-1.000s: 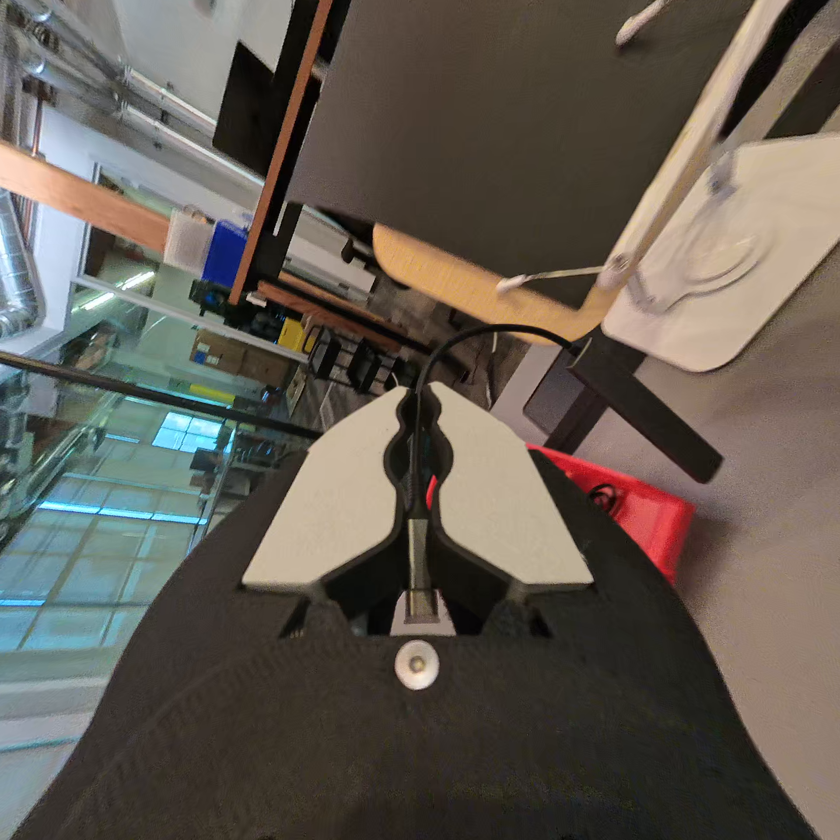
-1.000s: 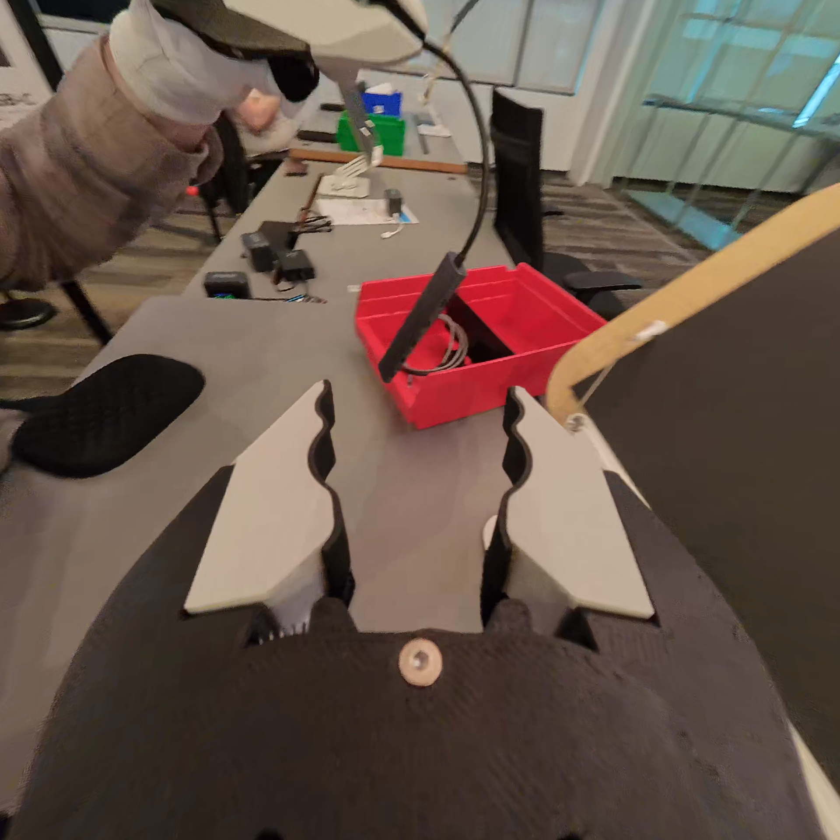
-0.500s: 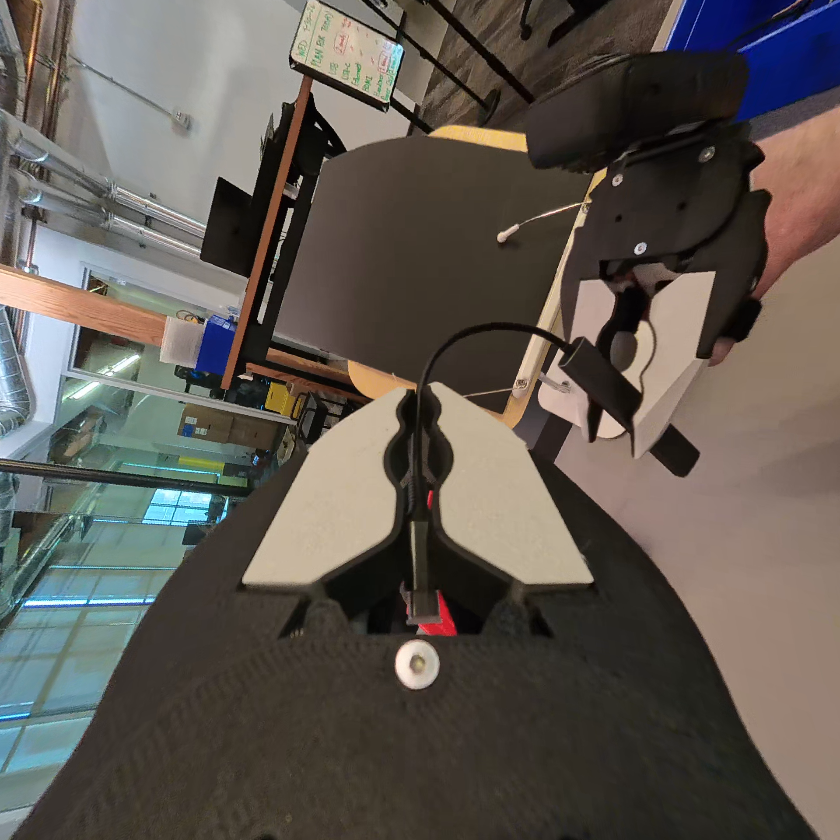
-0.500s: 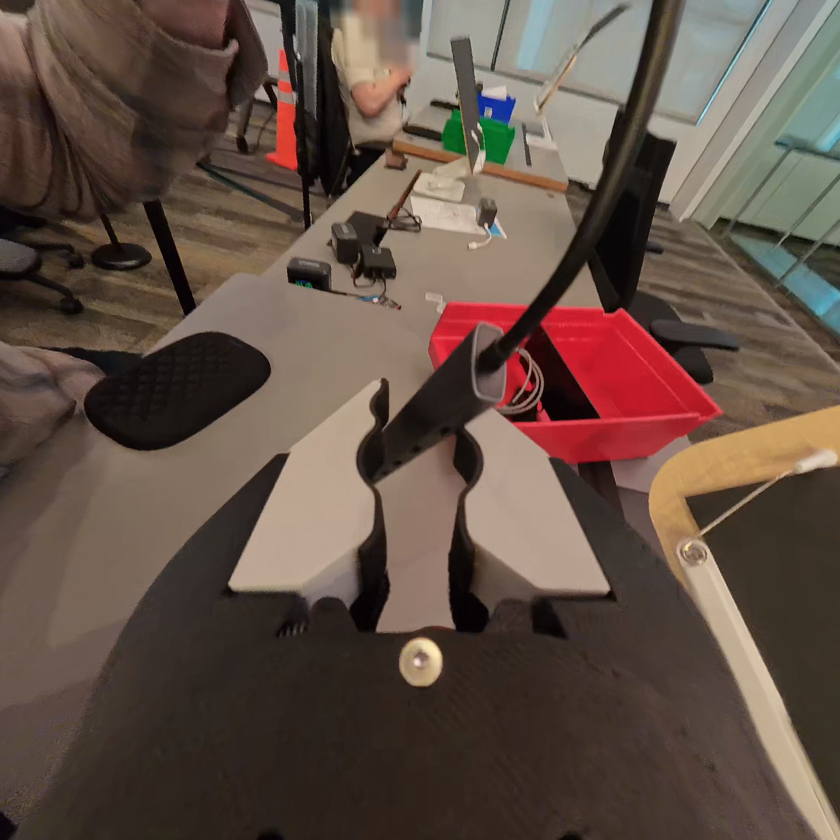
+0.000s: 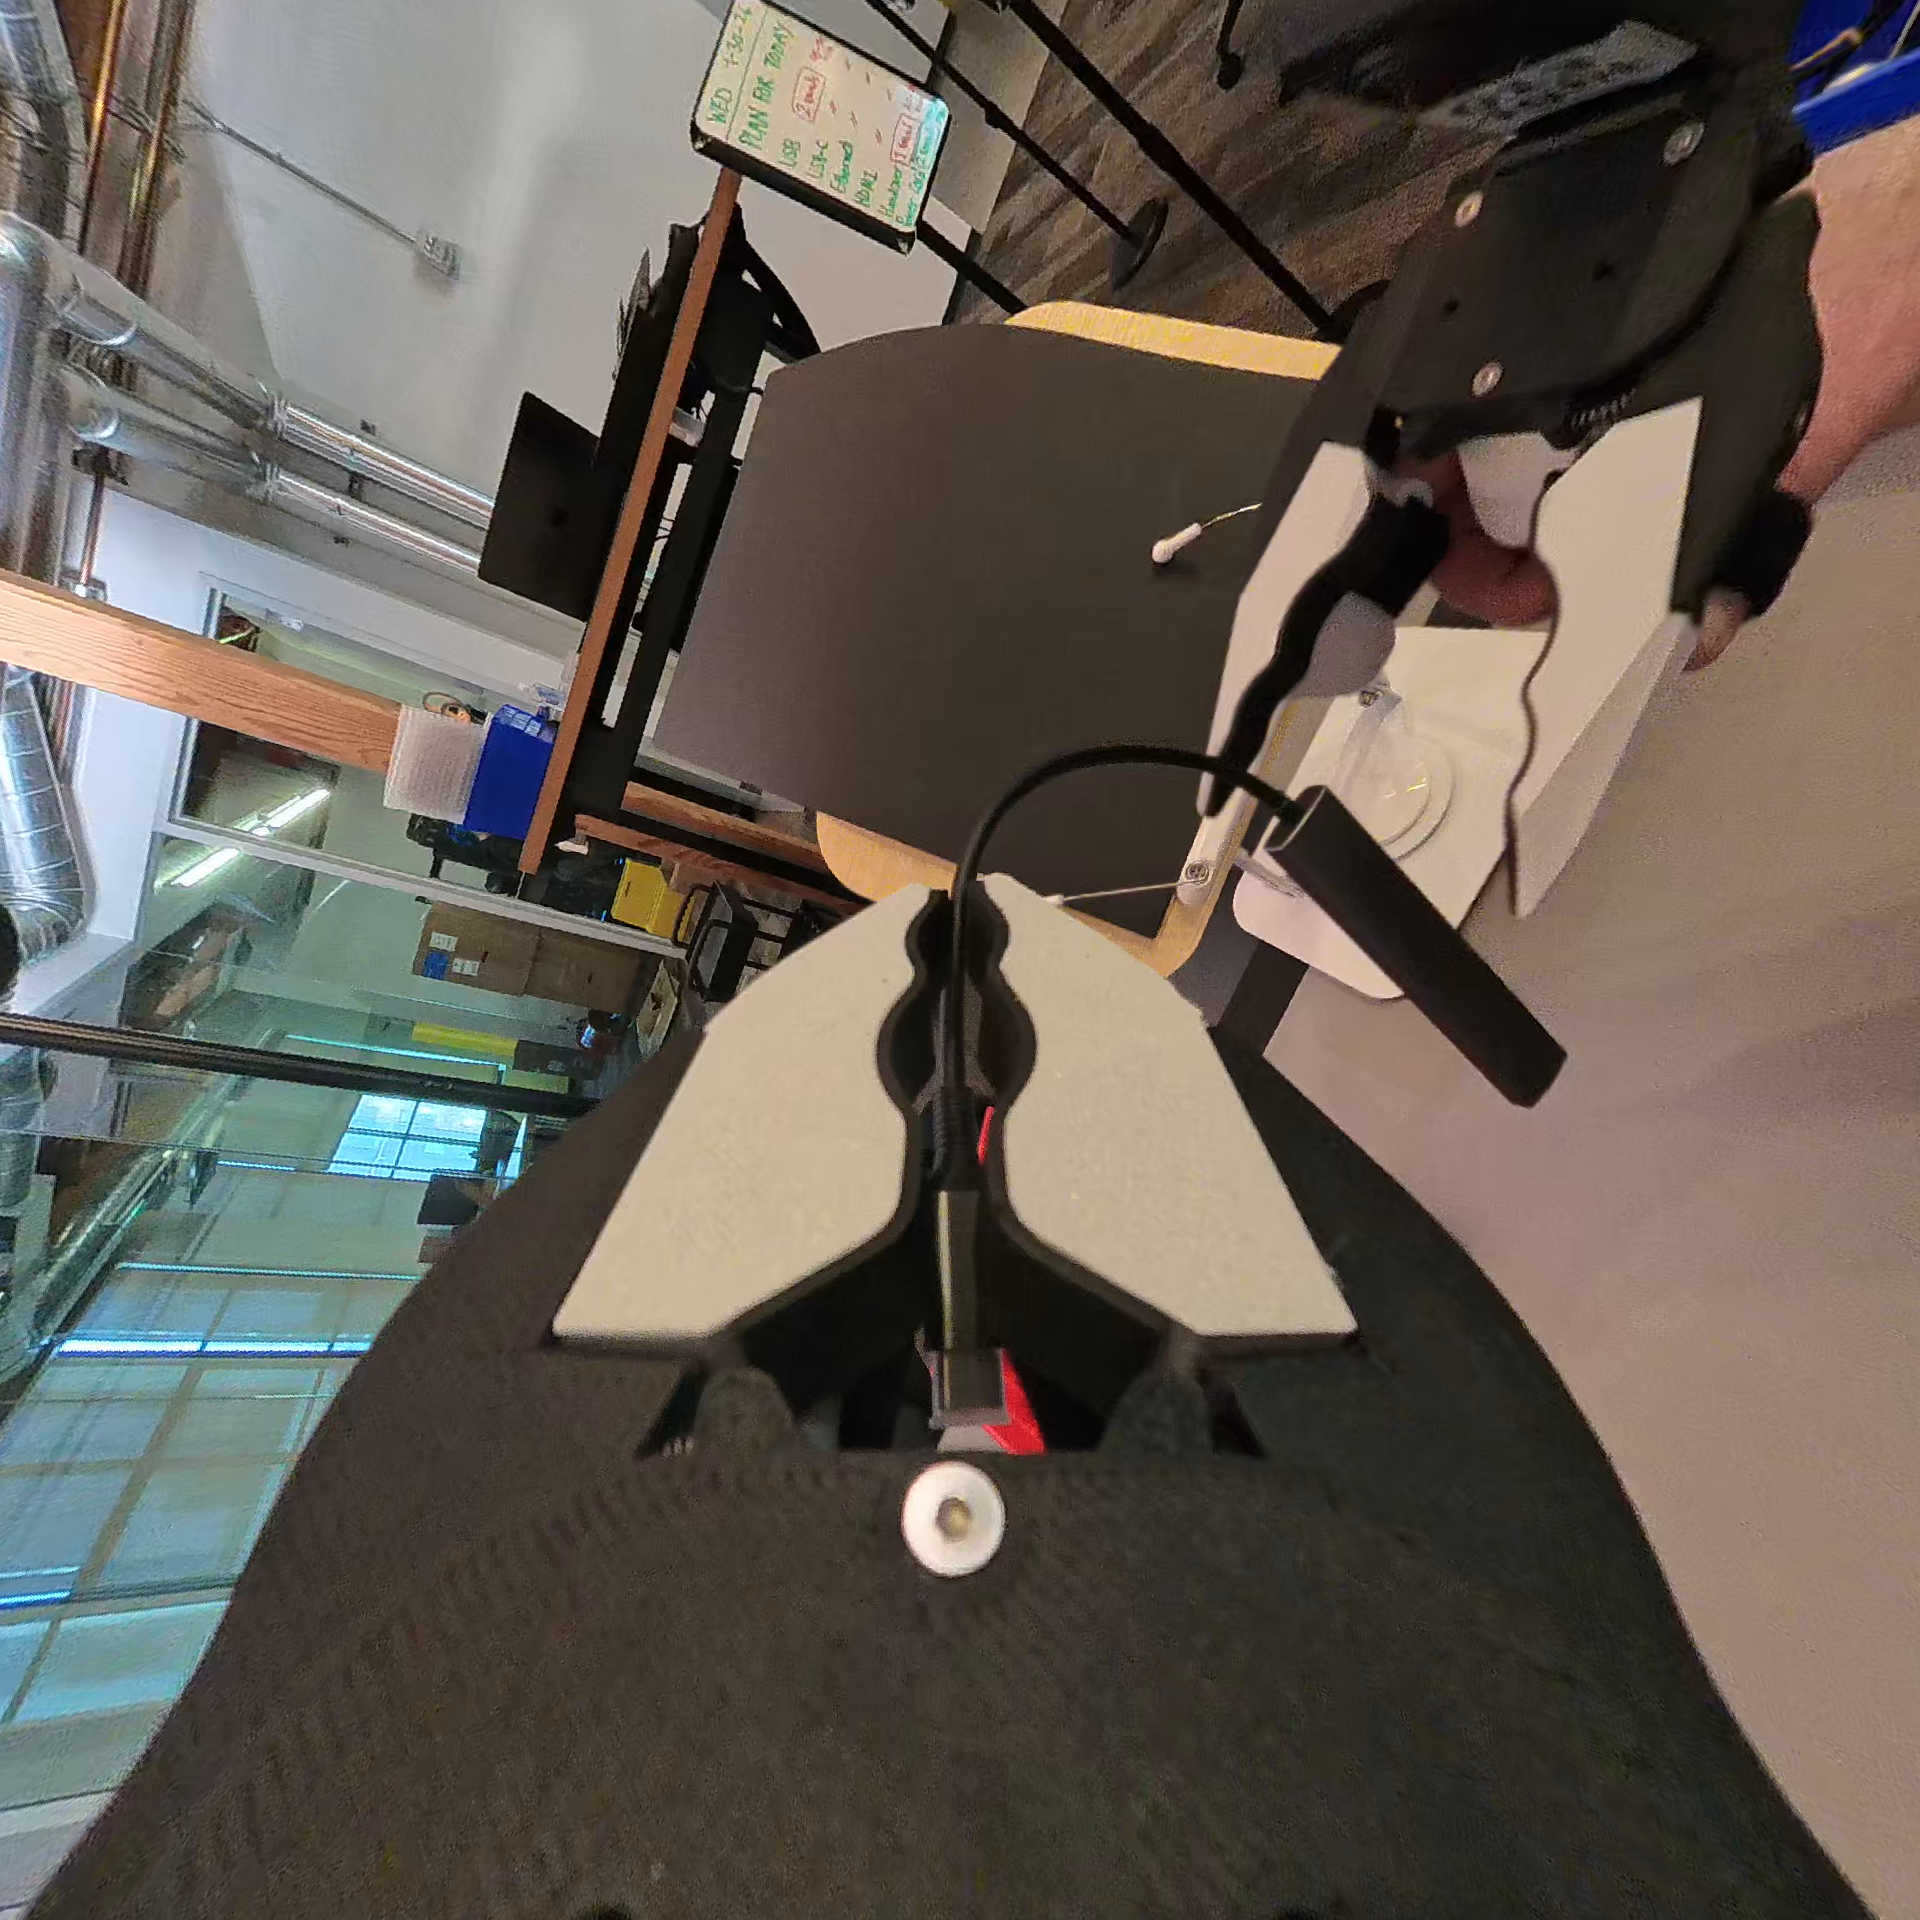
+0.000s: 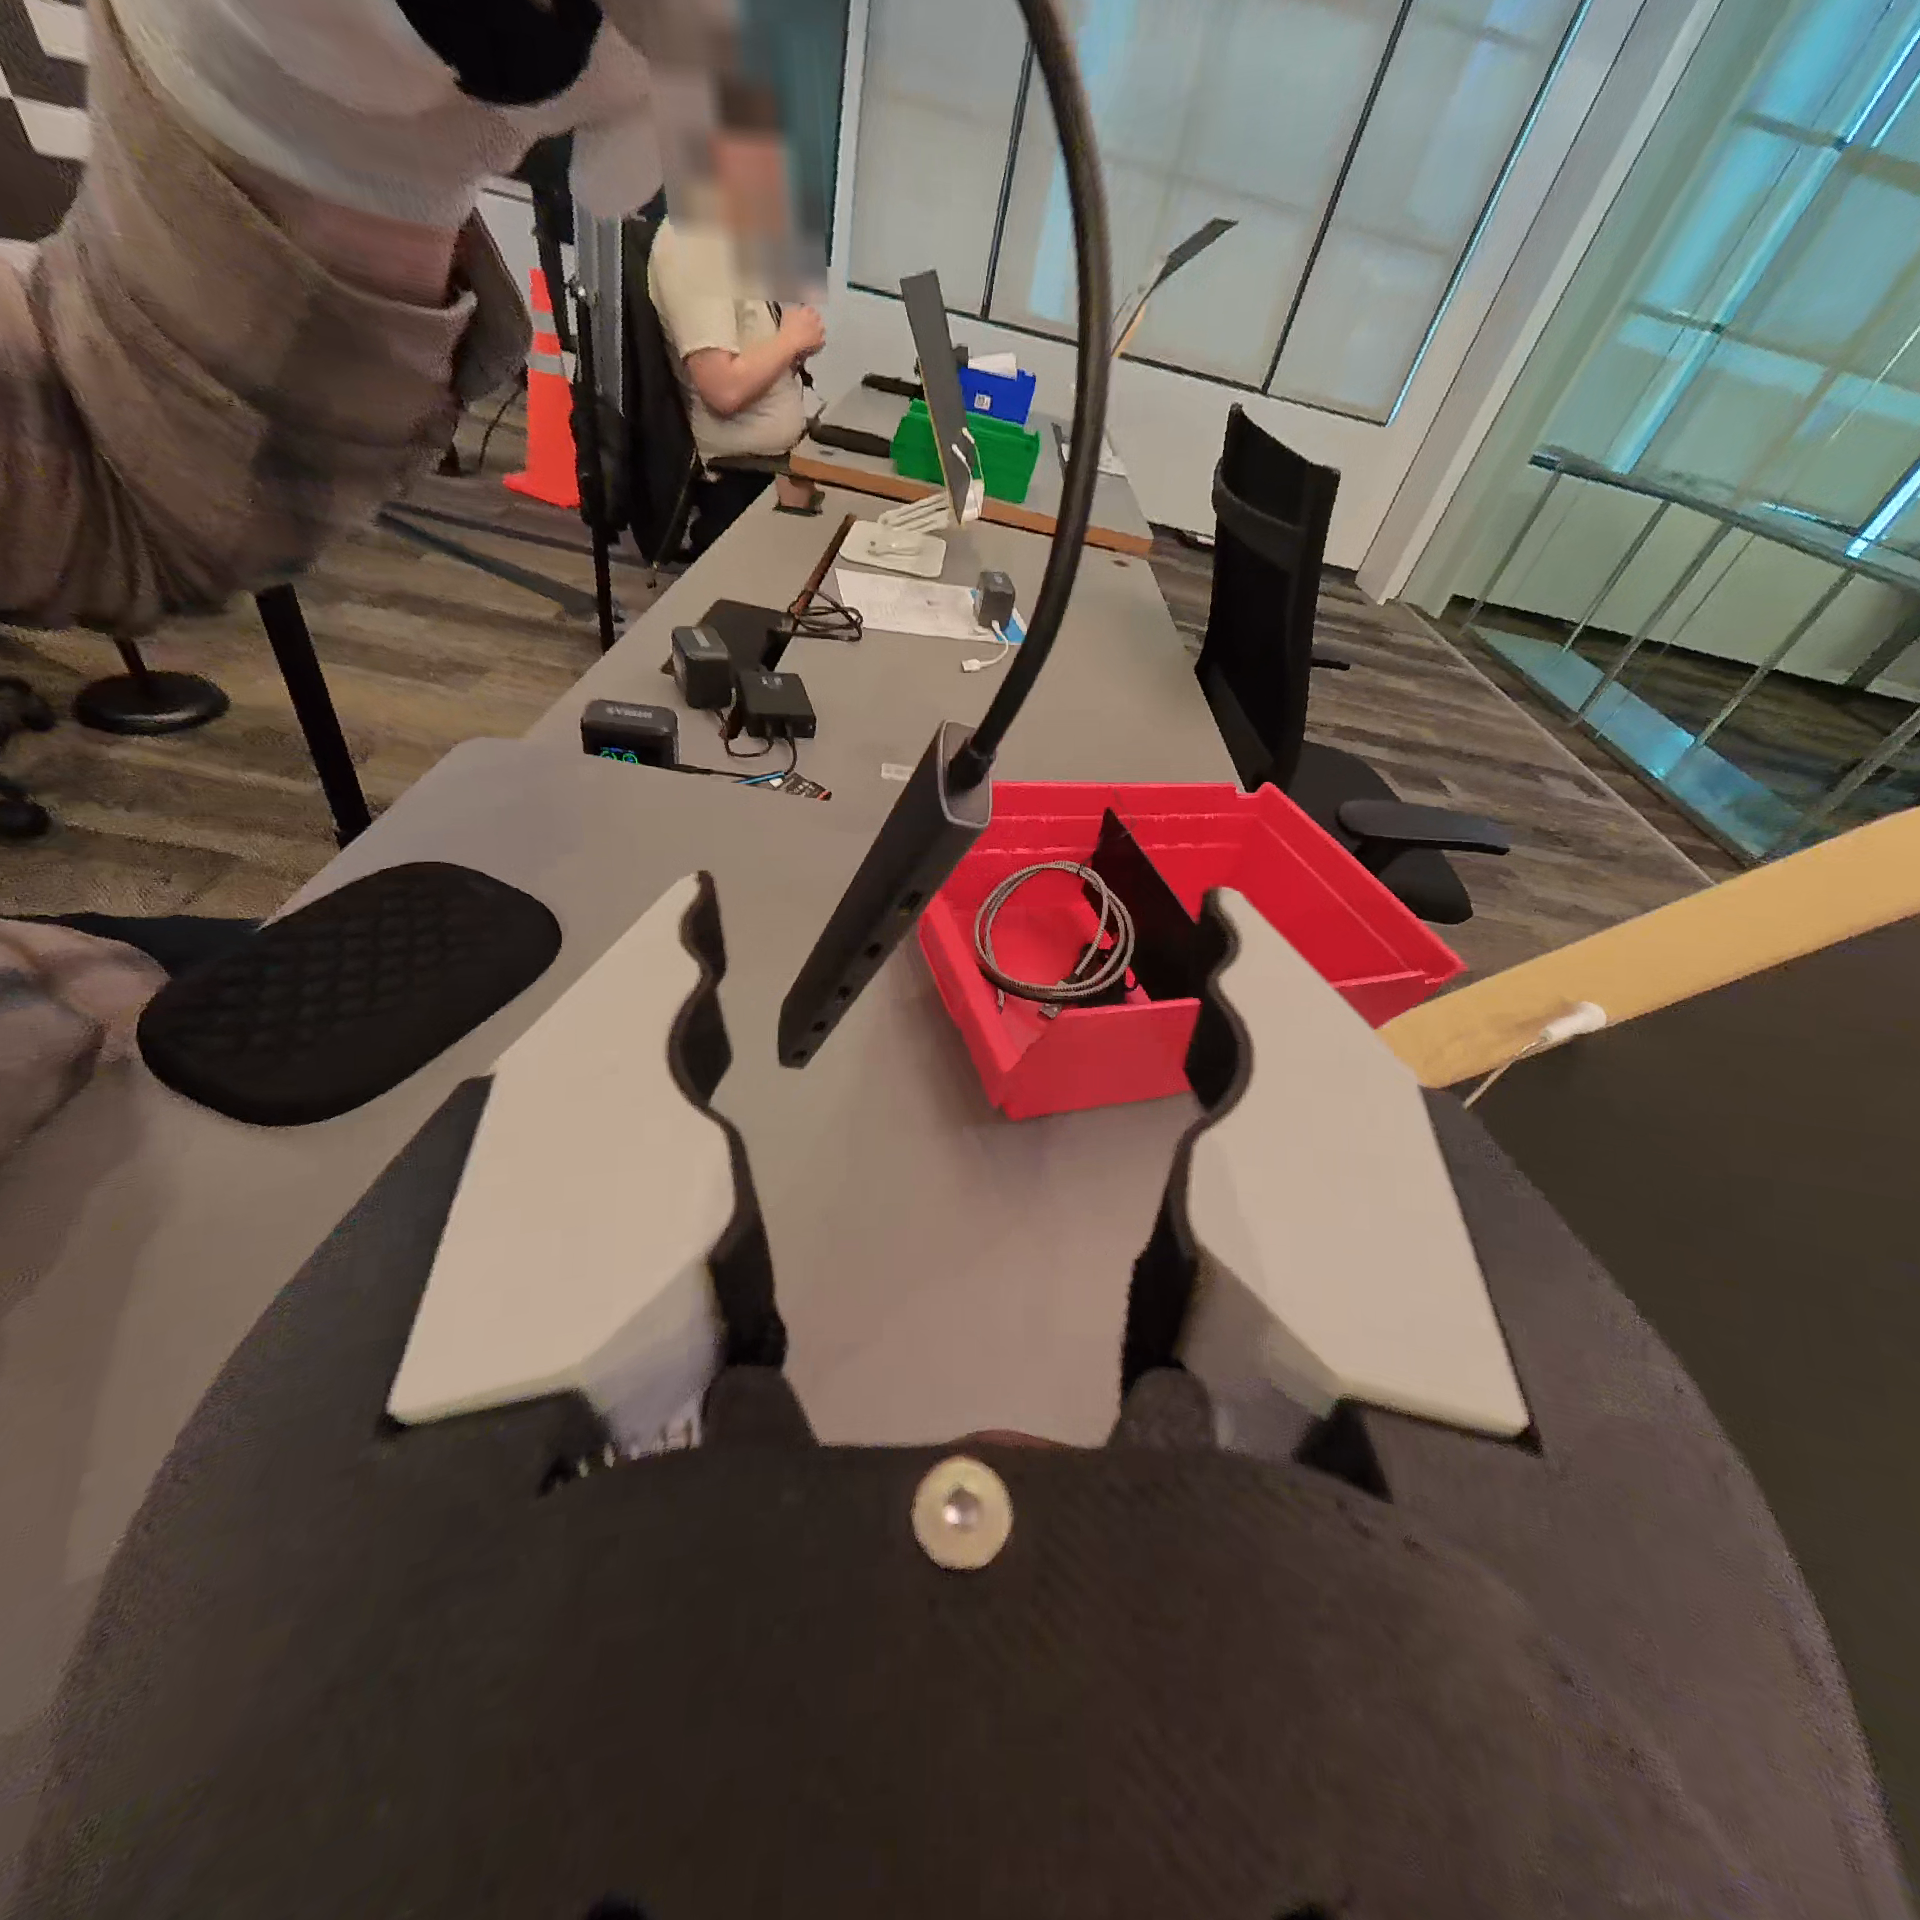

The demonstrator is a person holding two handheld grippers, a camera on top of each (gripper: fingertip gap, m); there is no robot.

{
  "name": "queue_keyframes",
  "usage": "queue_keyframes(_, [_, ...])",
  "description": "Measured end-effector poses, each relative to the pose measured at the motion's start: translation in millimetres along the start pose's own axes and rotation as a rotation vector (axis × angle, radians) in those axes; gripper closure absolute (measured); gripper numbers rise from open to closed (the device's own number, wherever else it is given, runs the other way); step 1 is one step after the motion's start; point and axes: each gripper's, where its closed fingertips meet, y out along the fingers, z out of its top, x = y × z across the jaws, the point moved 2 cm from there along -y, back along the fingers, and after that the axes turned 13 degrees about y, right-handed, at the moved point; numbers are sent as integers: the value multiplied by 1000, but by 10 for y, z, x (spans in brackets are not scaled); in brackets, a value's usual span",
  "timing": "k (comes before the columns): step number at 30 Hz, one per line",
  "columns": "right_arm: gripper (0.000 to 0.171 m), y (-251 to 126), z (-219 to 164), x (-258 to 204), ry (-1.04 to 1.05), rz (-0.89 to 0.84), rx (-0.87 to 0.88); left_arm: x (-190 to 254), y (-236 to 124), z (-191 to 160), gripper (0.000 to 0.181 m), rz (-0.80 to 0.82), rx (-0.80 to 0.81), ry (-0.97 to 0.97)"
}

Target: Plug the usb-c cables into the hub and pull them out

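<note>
My left gripper [image 5: 961,894] is shut on the hub's black lead [image 5: 1081,764], with its plug end back between the fingers. The lead arcs out to the slim dark hub [image 5: 1413,945], which hangs tilted in the air. In the right wrist view the hub [image 6: 883,914] hangs between the fingers of my right gripper [image 6: 961,914], nearer the left one and not touching. The right gripper is open and empty; it also shows in the left wrist view [image 5: 1366,857]. A coiled braided usb-c cable [image 6: 1049,935] lies in a red bin [image 6: 1299,831].
The grey table [image 6: 935,1247] carries the red bin and small black devices [image 6: 727,675] farther back. A black mesh pad [image 6: 343,987] is at the left, a dark panel with a wooden edge [image 6: 1662,1247] at the right. A person sits far behind. Spacing between my two grippers at the tips: around 12 cm.
My right gripper's fingers, nearly closed around the hub's tip half a second ago, have opened wide. The hub has swung lower between them. My left gripper keeps its hold on the lead.
</note>
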Motion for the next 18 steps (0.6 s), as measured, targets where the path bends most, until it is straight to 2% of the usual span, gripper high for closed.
queue_keyframes(2, [67,-24,-6,-15,3,11,4,18,0,-17,178,-2,-2,-1])
queue_keyframes(5, [65,41,-61,-38,6,34,-16,50,13,-28,178,-4,-3,0])
queue_keyframes(9, [72,265,-175,-37,30,70,-47,60,6,-2,178,-9,18,-17])
queue_keyframes(13, [86,498,-260,-59,56,117,-53,63,-16,27,178,-10,28,-25])
queue_keyframes(16, [104,607,-293,-103,69,151,-63,74,-34,33,178,-16,34,-30])
queue_keyframes(18, [132,632,-318,-131,55,167,-76,74,-44,18,178,-13,37,-34])
